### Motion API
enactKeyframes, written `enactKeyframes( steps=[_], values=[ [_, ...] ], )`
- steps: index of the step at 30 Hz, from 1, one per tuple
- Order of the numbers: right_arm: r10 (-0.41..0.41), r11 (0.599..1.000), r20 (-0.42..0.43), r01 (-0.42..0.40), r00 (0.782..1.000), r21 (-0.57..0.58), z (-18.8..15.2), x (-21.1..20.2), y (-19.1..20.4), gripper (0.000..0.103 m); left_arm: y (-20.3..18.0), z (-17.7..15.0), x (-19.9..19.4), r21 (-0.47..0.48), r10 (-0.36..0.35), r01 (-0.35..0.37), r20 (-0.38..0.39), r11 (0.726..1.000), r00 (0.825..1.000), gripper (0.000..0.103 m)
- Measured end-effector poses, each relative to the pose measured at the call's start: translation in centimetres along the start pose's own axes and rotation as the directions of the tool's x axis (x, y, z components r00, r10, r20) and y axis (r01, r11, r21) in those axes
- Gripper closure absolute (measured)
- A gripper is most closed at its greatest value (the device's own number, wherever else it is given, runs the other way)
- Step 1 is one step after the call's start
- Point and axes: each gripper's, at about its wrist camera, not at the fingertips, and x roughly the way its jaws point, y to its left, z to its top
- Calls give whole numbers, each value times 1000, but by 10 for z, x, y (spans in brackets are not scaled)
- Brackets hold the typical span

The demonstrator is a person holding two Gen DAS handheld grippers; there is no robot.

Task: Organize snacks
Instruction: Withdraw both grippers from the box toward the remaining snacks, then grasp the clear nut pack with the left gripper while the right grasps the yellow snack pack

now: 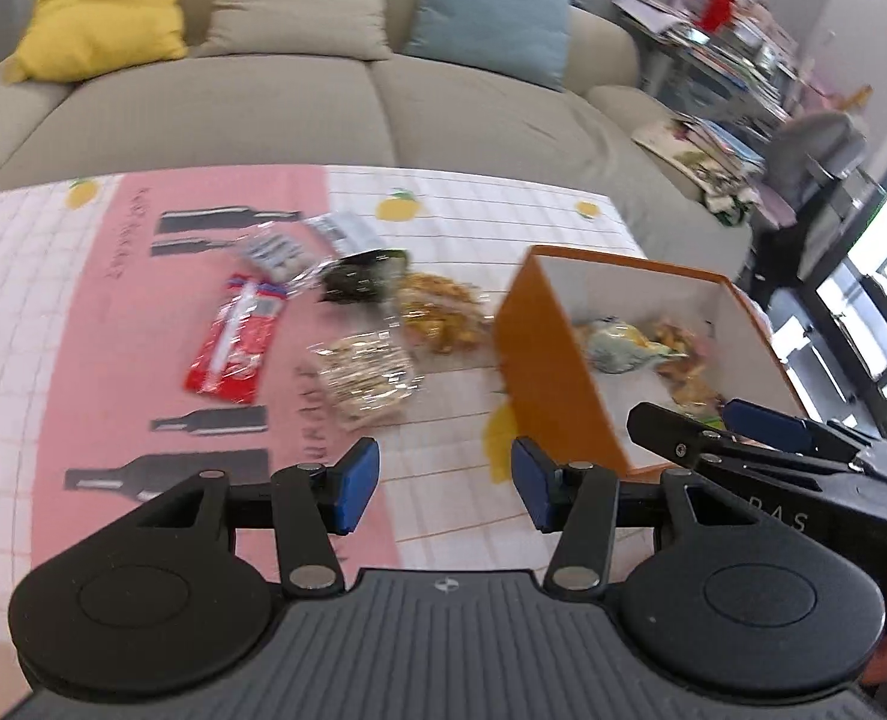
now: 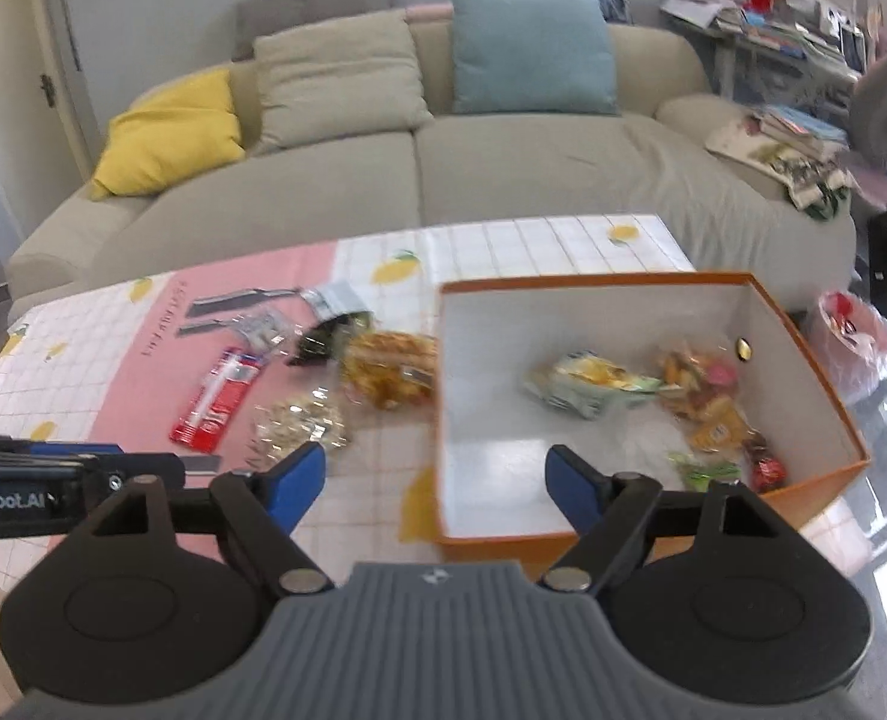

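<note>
Both grippers are empty: your left gripper (image 1: 445, 483) sits half spread, your right gripper (image 2: 436, 483) spread wide, nothing between either set of pads. Orange box (image 2: 641, 540) at the worktop's (image 2: 503, 246) right end already holds several packets. Loose snacks lie left of it: red packet (image 1: 234, 341) at 10 o'clock from the left gripper, clear cracker bag (image 1: 364, 377) at 11, yellow chip bag (image 1: 437, 315) at 12, touching the box wall. Dark pouch (image 1: 362, 277) sits behind; frames are blurred, so its edges are probably crinkled film. Take the cracker bag next: come down steep, pinch the bunched film rather than the contents, lift clear of the wall before dropping.
</note>
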Motion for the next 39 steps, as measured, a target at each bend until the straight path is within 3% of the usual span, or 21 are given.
enactKeyframes(
  steps=[3,10,18,26,32,36,39],
  values=[
    [14,1000,17,-14,1000,-4,-6,7,16,24,18,-5,3,-35,12,-12,7,999,1000,45],
    [-3,995,5,3,1000,-99,-16,34,50,24,47,-13,27,-135,32,-34,-24,990,999,57],
    [-1,985,26,5,1000,-174,-16,70,69,24,73,-12,49,-190,52,-48,13,981,999,57],
    [-11,974,-28,4,1000,-228,-17,114,84,26,102,-6,76,-281,60,-64,-24,958,998,54],
    [-14,971,-57,-1,998,-241,-17,146,90,35,114,3,97,-270,75,-81,-34,959,997,51],
    [-16,973,-67,0,998,-229,-13,164,89,35,119,13,113,-223,69,-73,-26,972,997,45],
    [14,980,-87,-31,996,-197,-7,179,87,34,124,22,126,-175,106,-111,-36,978,994,43]
  ],
)
